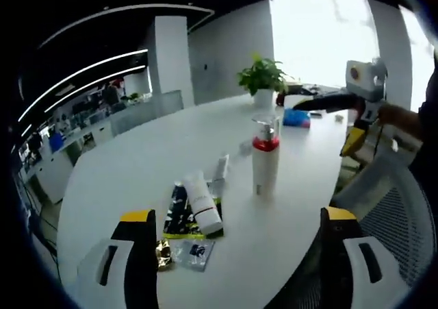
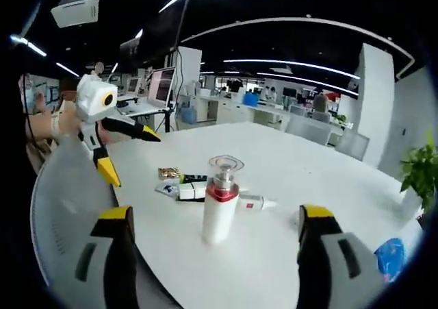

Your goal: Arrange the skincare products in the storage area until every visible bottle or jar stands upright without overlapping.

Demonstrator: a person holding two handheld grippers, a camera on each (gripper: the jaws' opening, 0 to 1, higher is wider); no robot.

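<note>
From my left gripper [image 1: 236, 254] the jaws stand wide apart over the white oval table [image 1: 123, 179], holding nothing. The white pump bottle with a red collar [image 1: 265, 165] stands upright near the table's edge, and a white tube [image 1: 203, 203] lies flat beside it on dark sachets [image 1: 176, 216]. My right gripper [image 2: 215, 254] is likewise spread and empty, facing that bottle.

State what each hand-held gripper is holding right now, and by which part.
Nothing is held. The left hand-held gripper and the right hand-held gripper both stand open and empty, short of the upright pump bottle; the white tube lies untouched on the table.
</note>
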